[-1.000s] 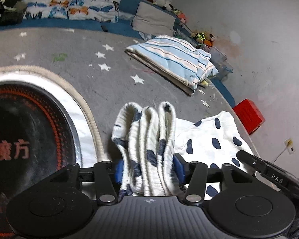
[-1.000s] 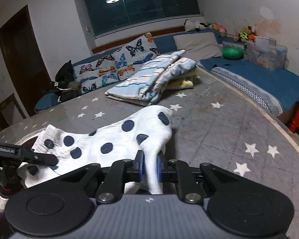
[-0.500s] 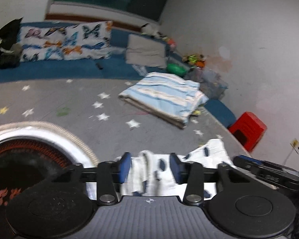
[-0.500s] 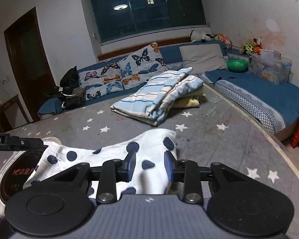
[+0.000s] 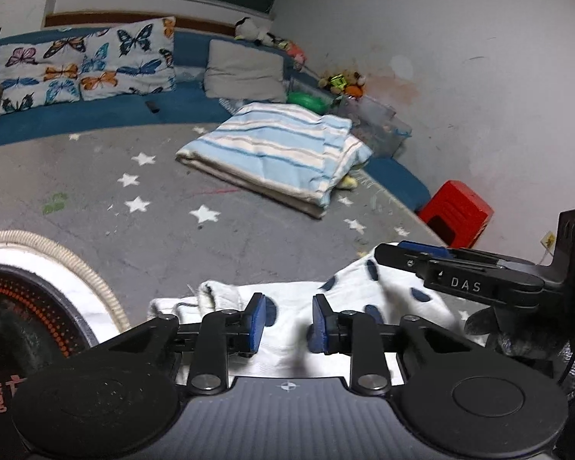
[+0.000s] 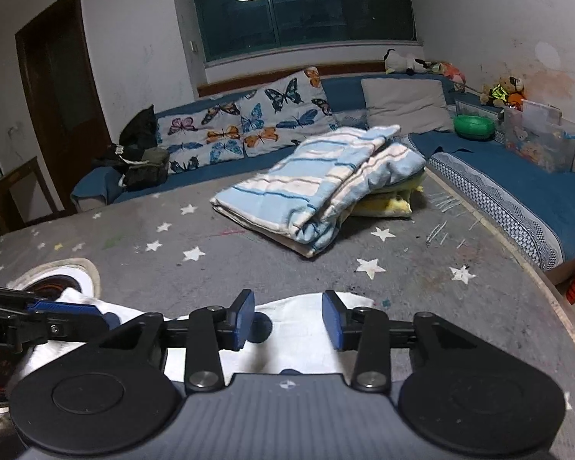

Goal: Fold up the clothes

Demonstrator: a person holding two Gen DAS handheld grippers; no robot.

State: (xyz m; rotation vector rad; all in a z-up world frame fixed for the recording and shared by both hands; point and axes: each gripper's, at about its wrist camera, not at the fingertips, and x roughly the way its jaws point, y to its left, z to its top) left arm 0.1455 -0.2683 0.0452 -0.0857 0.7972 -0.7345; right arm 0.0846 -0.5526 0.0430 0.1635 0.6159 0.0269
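Left wrist view: the left claw (image 5: 285, 322) sits at the lower centre of the frame, its blue-padded fingers spread with nothing between them. Beneath and beyond it a white cloth with dark blue dots (image 5: 349, 299) lies flat on the grey star-patterned mat (image 5: 134, 191); a bunched, thicker edge of the cloth shows just left of the claw. The right claw (image 5: 421, 253) enters from the right edge of the frame, above the cloth's right part. At the lower left lies a round black disc with an orange dotted ring (image 5: 23, 318). A folded blue-striped blanket (image 5: 280, 153) rests in the upper middle, well apart from the cloth; a red stool (image 5: 460, 211) stands at the right.

Right wrist view: the right claw (image 6: 289, 320), at the lower centre, is likewise spread and grips nothing. The dotted cloth (image 6: 299, 329) lies under it on the mat (image 6: 249, 268). The left claw (image 6: 69, 310) reaches in from the lower left edge, over the cloth's left end. The striped blanket (image 6: 318, 184) occupies mid-frame; butterfly cushions (image 6: 249, 122) line the blue bench (image 6: 517, 191) behind.
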